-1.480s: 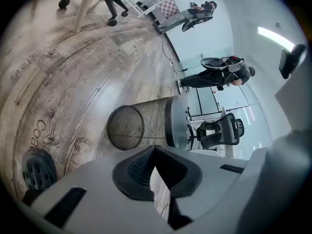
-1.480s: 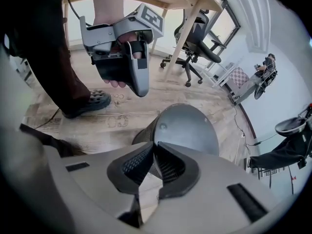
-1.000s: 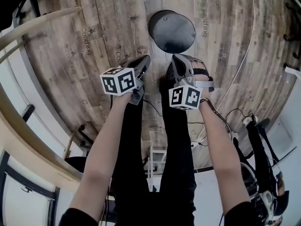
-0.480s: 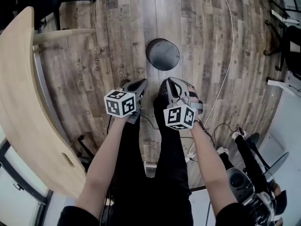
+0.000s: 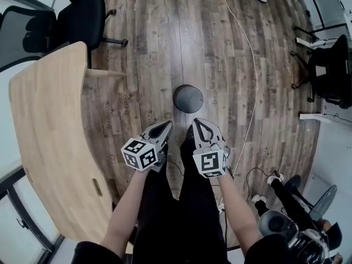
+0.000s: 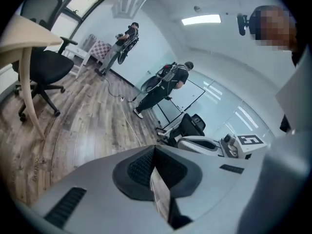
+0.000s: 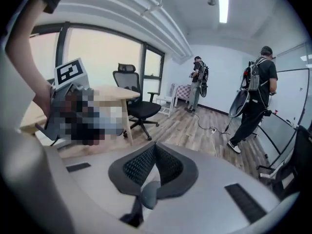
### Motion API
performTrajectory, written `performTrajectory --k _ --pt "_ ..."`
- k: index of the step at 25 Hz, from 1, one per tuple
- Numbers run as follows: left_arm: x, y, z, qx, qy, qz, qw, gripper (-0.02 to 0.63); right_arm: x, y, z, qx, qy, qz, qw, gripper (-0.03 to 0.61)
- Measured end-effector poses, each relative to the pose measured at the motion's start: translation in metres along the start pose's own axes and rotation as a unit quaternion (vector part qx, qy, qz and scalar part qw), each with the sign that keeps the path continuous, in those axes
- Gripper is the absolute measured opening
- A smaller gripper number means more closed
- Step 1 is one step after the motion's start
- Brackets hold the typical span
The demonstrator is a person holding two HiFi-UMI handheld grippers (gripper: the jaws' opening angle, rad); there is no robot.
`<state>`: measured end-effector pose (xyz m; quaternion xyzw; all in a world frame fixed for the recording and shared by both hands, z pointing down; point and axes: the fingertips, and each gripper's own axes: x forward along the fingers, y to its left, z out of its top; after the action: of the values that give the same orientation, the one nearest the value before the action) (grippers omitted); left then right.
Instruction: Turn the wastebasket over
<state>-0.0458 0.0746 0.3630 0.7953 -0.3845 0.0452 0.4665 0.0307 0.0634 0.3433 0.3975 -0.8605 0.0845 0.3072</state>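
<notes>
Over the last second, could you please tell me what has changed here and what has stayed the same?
The left gripper and the right gripper have both risen away from the wastebasket, which now looks smaller and farther below them. Nothing was gripped or released. Both stayed shut and empty; the wastebasket stayed put on the wooden floor.

Your left gripper (image 6: 155, 152): jaws closed, empty. Ahead: wood floor (image 6: 87, 126), black office chair (image 6: 41, 69), two people standing.

I see wood-plank floor (image 5: 143, 48), curved pale table (image 5: 49, 142) at left, black office chair (image 5: 80, 15) beside its far end, big windows (image 7: 102, 57), ceiling strip light (image 7: 223, 1) on.
</notes>
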Motion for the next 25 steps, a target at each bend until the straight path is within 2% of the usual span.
performTrajectory --k 5,12,19,25 --pt "-0.032 -0.041 0.050 0.025 -0.030 -0.011 0.9992 0.017 -0.033 -0.013 0.070 0.043 -0.039 -0.023 0.998 0.032" --pt "-0.069 -0.087 0.103 0.073 -0.054 -0.034 0.9954 0.017 -0.072 -0.020 0.143 0.079 -0.085 -0.037 0.993 0.032" --pt "-0.095 -0.135 0.149 0.124 -0.078 -0.079 0.9861 0.017 -0.107 -0.029 0.189 0.147 -0.124 -0.044 0.980 0.032" --pt "-0.112 -0.155 0.189 0.170 -0.099 -0.103 0.9752 0.017 -0.120 -0.030 0.226 0.166 -0.153 -0.036 0.974 0.032"
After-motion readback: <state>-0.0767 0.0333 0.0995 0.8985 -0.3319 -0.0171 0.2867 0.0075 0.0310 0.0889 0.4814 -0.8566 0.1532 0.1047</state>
